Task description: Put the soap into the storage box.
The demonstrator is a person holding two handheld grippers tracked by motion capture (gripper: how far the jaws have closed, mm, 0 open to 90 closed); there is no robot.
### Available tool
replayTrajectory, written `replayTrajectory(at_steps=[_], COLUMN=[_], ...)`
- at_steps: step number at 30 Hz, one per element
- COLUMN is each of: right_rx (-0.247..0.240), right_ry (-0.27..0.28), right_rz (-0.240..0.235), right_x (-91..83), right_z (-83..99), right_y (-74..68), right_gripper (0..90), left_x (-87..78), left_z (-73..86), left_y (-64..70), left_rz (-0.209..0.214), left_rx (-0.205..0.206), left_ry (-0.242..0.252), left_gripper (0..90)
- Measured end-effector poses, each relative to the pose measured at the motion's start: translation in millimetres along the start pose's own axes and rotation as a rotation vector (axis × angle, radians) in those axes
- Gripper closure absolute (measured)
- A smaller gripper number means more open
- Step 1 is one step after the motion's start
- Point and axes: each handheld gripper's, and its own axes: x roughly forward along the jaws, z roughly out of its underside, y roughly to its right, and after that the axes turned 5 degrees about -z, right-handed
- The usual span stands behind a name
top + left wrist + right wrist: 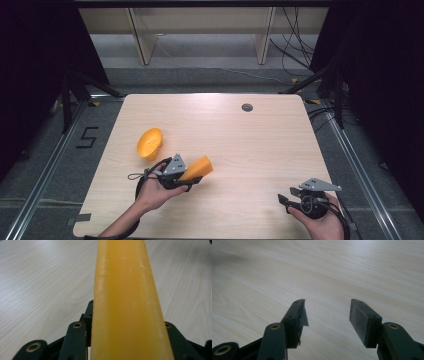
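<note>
High overhead, gripper views near table [260, 145]

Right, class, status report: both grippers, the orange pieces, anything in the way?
Left gripper shut on orange wedge-shaped block. Right gripper open, empty. Orange plastic bowl tipped on the wooden table, apart. Nothing obstructing.

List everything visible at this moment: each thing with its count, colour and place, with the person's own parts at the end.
Table: one, light wood, centre of the high view.
Bowl on table: one, orange, tipped on its side, left of centre.
Held bowl: one, orange, gripped in the left tongs.
Grommet: one, grey, far edge of the table.
Floor marking "5": one, black, left of the table.
Cables: several, black, floor beyond the table.
Left tongs: one, black, near left, shut on the held bowl.
Right tongs: one, black, near right, open, holding nothing.
</note>
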Motion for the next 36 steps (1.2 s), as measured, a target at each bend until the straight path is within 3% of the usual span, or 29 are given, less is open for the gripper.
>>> replayTrajectory(at_steps=[1, 2, 3, 5, 7, 9, 10, 12, 13, 17, 21, 23, 29, 32, 33, 36], right_rx=[0.03, 0.006, 0.062, 0.047, 0.066, 0.055, 0.027, 0.026, 0.001, 0.035, 0.034, 0.032, 0.045, 0.05, 0.024, 0.037], right_ry=[-0.007, 0.001, -0.006, -0.002, -0.01, -0.002, 0.004, 0.007, 0.012, 0.008, 0.022, 0.021, 0.02, 0.015, 0.022, 0.033], right_rz=[-0.003, 0.003, -0.001, 0.007, -0.003, -0.003, -0.003, -0.003, 0.004, -0.004, -0.008, -0.01, -0.01, 0.002, 0.015, -0.003], right_x=[-0.4, -0.1, -1.1, -0.9, -0.5, -0.3, -0.2, -0.7, -0.2, -2.0, -1.7, -1.1, -1.1, -2.9, -3.3, -3.9], right_z=[-0.1, 0.4, 0.1, -0.2, -0.3, -0.4, -0.7, -0.9, -0.3, -0.7, -0.6, -0.6, -0.5, -0.9, -1.1, -1.6], right_y=[-2.0, -0.6, -4.9, -3.7, -4.9, -4.6, -2.4, -2.6, -0.8, -2.6, -1.7, -1.6, -2.5, -2.8, -1.1, -1.7], right_gripper=[46.8, 46.9, 46.9, 46.9, 47.0, 46.9, 46.9, 47.0, 47.0, 46.9, 47.0, 47.0, 47.1, 47.1, 47.1, 47.3], left_x=[-4.0, -6.6, -10.4, -13.4, -20.4, -24.9, -26.2, -29.4, -30.5, -38.4, -42.6, -46.8, -52.2, -55.5, -57.5, -61.1], left_z=[-0.3, 0.1, 0.3, 1.3, 2.9, 4.7, 5.8, 7.1, 7.8, 12.4, 15.2, 15.8, 15.0, 15.8, 15.6, 15.8], left_y=[0.2, -0.2, 0.1, -0.1, -1.3, -1.0, -2.8, -2.8, -2.3, -3.2, -6.5, -10.0, -15.8, -19.1, -20.9, -25.4], left_rz=[-0.013, -0.012, -0.019, -0.026, -0.027, -0.045, -0.039, -0.059, -0.059, -0.108, -0.13, -0.161, -0.177, -0.206, -0.217, -0.233], left_rx=[-0.011, -0.017, -0.029, -0.032, -0.021, -0.042, -0.04, -0.06, -0.076, -0.118, -0.135, -0.138, -0.174, -0.222, -0.216, -0.249], left_ry=[0.001, 0.011, 0.0, 0.017, 0.019, 0.022, 0.031, 0.035, 0.047, 0.05, 0.056, 0.06, 0.079, 0.082, 0.08, 0.093], left_gripper=[60.3, 60.2, 60.2, 60.2, 60.2, 60.2, 60.2, 60.3, 60.3, 60.2, 60.2, 60.2, 60.3, 60.3, 60.3, 60.3])
